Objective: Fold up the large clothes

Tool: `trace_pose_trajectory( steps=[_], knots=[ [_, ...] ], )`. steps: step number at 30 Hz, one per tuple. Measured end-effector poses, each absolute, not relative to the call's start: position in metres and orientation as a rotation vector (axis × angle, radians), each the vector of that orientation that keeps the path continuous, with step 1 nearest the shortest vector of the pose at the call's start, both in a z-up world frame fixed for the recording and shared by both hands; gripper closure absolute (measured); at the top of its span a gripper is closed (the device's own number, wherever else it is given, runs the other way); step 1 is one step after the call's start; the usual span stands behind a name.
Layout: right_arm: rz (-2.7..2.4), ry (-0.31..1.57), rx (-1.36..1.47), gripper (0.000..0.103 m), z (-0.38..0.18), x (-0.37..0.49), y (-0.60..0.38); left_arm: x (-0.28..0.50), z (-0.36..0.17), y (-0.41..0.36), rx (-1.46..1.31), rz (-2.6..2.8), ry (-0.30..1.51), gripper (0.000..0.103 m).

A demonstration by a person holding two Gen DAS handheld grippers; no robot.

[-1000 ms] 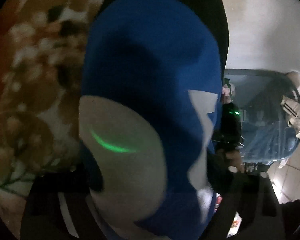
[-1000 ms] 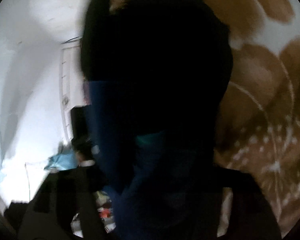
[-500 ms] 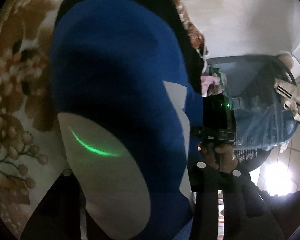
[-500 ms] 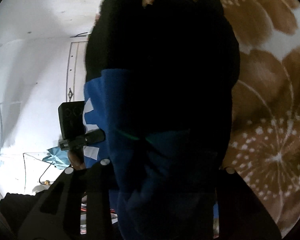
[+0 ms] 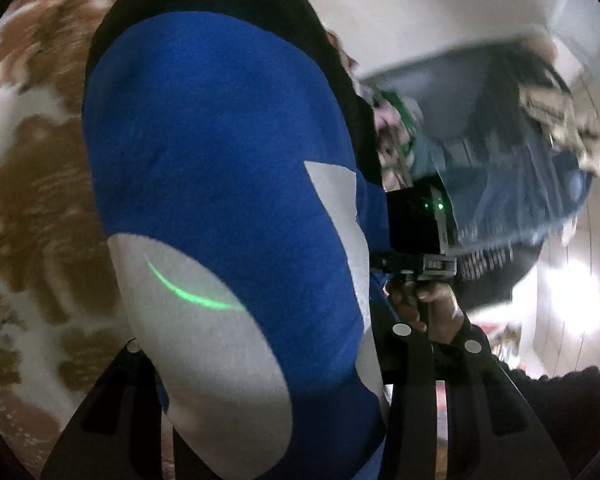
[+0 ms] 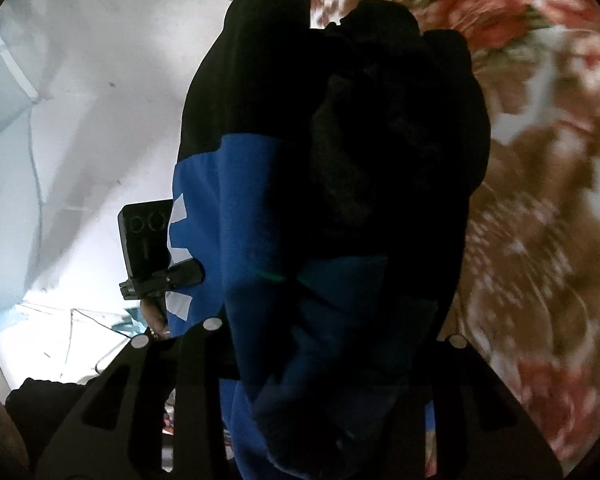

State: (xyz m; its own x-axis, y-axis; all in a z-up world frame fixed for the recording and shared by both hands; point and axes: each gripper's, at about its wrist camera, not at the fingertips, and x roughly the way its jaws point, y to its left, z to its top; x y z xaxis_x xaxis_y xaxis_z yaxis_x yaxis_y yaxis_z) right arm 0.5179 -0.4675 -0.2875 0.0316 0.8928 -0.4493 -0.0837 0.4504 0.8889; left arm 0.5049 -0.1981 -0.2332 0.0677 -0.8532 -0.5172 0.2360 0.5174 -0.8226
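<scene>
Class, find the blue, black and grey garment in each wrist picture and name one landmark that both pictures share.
Left wrist view: the garment fills the centre, blue with grey patches and a black top, clamped in the left gripper.
Right wrist view: it hangs in the centre, mostly black, blue lower down, in the right gripper.
Shared landmark: the brown flowered cloth behind it.

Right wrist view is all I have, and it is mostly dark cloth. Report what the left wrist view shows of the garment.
Observer: There the garment is bright blue, with a large pale grey patch low down.
Operator: Locate my right hand.
Observer: The right hand shows just right of the garment, level with that patch.
Operator: Say what is behind it.
Observer: A blurred blue container with clothes piled on it.
</scene>
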Motion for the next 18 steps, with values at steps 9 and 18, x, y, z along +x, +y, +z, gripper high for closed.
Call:
trace_pose_trajectory(
  steps=[9,18],
  knots=[
    [0.613,1.139,0.959,0.067,-0.237,0.368,-0.661,0.467,-0.205,-0.418,-0.452,-1.244,1.332,0.062],
    [0.117,0.982,1.079,0.067,-0.196,0.155,-0.853,0.376,-0.229,-0.662,-0.315,-1.703,1.483,0.062]
  ],
)
